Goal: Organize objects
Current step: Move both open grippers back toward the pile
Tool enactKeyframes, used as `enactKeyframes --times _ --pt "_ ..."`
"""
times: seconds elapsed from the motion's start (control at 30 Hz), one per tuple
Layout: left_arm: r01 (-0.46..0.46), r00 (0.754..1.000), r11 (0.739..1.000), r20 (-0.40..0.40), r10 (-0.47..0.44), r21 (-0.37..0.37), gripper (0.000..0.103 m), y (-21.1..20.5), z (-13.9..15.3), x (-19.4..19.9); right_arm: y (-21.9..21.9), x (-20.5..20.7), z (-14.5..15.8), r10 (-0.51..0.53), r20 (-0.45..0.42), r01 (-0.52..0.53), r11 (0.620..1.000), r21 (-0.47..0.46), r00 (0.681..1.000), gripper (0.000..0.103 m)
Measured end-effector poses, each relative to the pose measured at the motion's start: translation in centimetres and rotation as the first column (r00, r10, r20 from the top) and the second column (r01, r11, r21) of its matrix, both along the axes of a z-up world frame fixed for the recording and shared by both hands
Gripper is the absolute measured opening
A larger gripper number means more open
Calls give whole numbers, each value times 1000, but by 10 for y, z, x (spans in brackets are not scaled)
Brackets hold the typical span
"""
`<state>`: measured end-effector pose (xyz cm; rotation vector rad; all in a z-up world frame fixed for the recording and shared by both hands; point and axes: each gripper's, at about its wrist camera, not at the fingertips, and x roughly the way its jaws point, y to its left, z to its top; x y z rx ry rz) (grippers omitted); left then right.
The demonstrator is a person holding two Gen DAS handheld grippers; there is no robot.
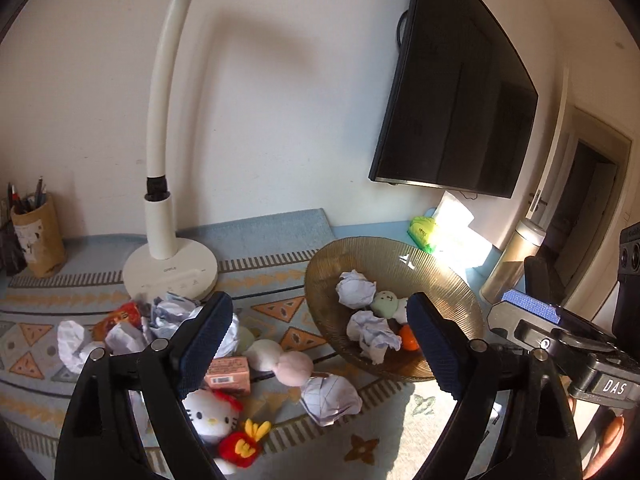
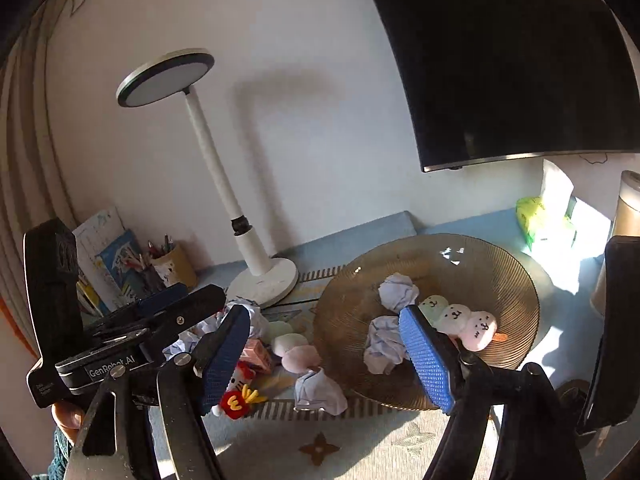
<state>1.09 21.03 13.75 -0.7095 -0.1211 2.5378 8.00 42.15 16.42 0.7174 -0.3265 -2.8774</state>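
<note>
Left hand-held gripper point(image 1: 320, 344): jaws wide, empty. Below-left of it, crumpled white paper balls point(image 1: 120, 332) and white cat plush point(image 1: 210, 412) remain on the tabletop. Ahead-right, ribbed amber glass bowl point(image 1: 452, 280) holds some paper. Right hand-held gripper point(image 2: 328, 360): wide, empty. Roughly half done.

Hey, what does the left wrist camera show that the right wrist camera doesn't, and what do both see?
Only the left wrist view shows the white cat plush's face and the orange packet by the lamp base. Only the right wrist view shows the round lamp head in full, the books against the wall, and all three faces of the dumpling plush skewer in the bowl. Both show the amber glass bowl, crumpled paper balls, the pencil cup and the dark screen.
</note>
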Motion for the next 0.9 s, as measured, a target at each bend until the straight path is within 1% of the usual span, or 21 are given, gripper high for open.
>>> enactKeyframes --times 0.03,0.07,0.13,0.17,0.2,0.27,0.33,0.4,0.47,0.53,0.57,0.6,0.63,0.7,0.77,0.83,0.9 --pt "-33 999 999 -6 33 2 91 -20 0 8 -14 7 3 26 -17 -26 1000 5 1000 93" --pt "-73 997 997 -10 73 -7 91 -37 -1 16 -26 12 4 45 -34 -45 999 9 998 98" --pt "-171 985 985 -16 171 -24 91 -75 -10 27 -49 19 -1 69 -59 -69 998 10 996 98" --pt "-218 976 975 -8 218 -29 91 -93 -18 30 -59 18 -8 84 -56 -84 996 9 995 98" --pt "-257 966 966 10 257 -32 91 -110 -27 31 -68 16 -18 92 -46 -92 996 2 995 98" --pt "-324 944 945 55 326 -39 91 -141 -50 30 -86 11 -44 76 -32 -76 997 7 997 98" --pt "-362 926 932 105 363 -36 91 -163 -74 28 -102 1 -73 71 4 -71 997 28 997 98" --pt "-369 918 929 148 368 -20 91 -177 -94 24 -114 -12 -98 77 55 -79 996 34 995 98" --pt "-372 913 928 176 369 -13 91 -184 -109 19 -115 -25 -115 87 105 -88 996 5 991 98" --pt "-373 907 928 209 366 -4 91 -184 -123 16 -113 -30 -120 71 128 -72 997 3 989 98" --pt "-365 908 931 223 355 2 91 -184 -124 14 -111 -29 -119 62 113 -63 998 1 992 98" --pt "-355 916 935 206 344 15 91 -185 -122 16 -107 -28 -120 56 105 -56 998 -7 993 98" --pt "-353 919 936 191 344 14 91 -183 -121 19 -105 -29 -122 53 114 -52 999 -16 992 99" --pt "-337 923 942 194 331 -6 91 -178 -122 19 -105 -37 -126 50 157 -46 999 -26 986 99" --pt "-322 930 946 178 322 -31 91 -173 -121 20 -108 -43 -129 65 193 -61 998 -24 979 99" --pt "-318 931 947 173 321 -50 91 -169 -122 20 -112 -48 -133 93 230 -90 996 -25 969 99" --pt "-317 930 947 178 322 -54 91 -169 -122 20 -114 -48 -135 108 243 -106 994 -21 964 99"
